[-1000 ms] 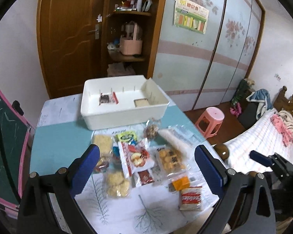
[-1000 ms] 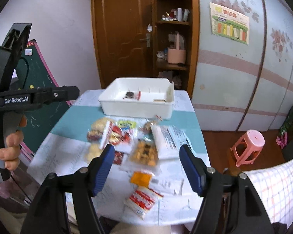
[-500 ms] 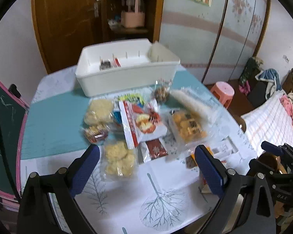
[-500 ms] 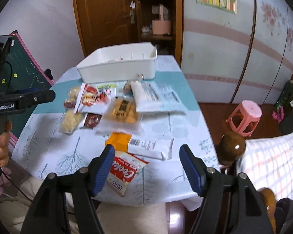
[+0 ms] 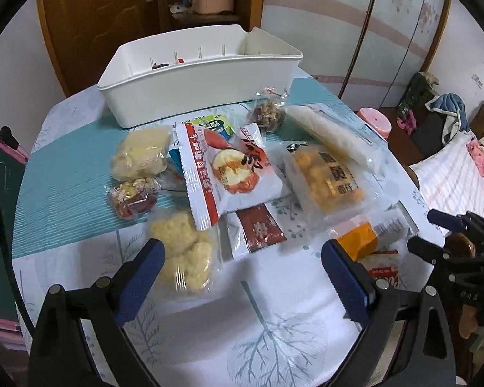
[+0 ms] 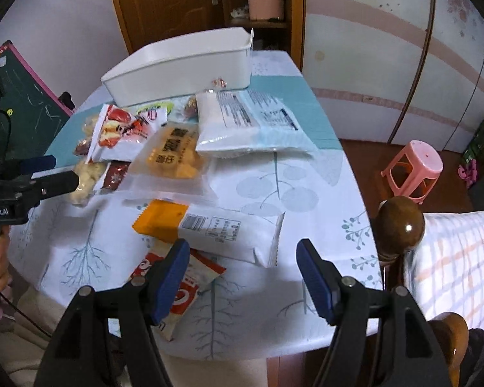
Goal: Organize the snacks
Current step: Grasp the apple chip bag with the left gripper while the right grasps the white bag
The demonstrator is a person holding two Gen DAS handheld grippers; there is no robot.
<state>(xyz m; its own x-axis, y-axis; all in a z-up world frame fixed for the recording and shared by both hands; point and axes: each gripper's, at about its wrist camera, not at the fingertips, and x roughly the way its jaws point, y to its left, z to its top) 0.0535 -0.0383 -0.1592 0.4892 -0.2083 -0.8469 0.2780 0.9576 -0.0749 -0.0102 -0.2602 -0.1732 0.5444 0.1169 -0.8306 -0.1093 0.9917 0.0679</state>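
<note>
Several snack packets lie spread on the table in front of a white bin (image 5: pixel 196 93) (image 6: pixel 177 71). My left gripper (image 5: pixel 242 258) hangs open above a yellow puffed-snack bag (image 5: pixel 185 254) and a dark red sachet (image 5: pixel 258 230), nothing between its blue pads. My right gripper (image 6: pixel 243 258) is open too, low over an orange-and-white packet (image 6: pixel 209 229) and a red-and-white cookie packet (image 6: pixel 184 287). Further back lie a red apple-print bag (image 5: pixel 232 171), an orange cracker bag (image 5: pixel 329 177) (image 6: pixel 174 158) and a long white pack (image 6: pixel 242 122). Small items sit inside the bin.
The table (image 5: pixel 274 338) carries a tree-print cloth with a teal strip. A green chalkboard (image 6: pixel 25 113) stands at its left, a pink stool (image 6: pixel 413 164) on the floor to the right, a wooden bedpost (image 6: pixel 400 225) and checked bedding by the near right corner.
Both grippers have sunk toward the table and tipped downward; the snacks now fill the views and the bin's inside is mostly hidden. Jaws stayed open.
</note>
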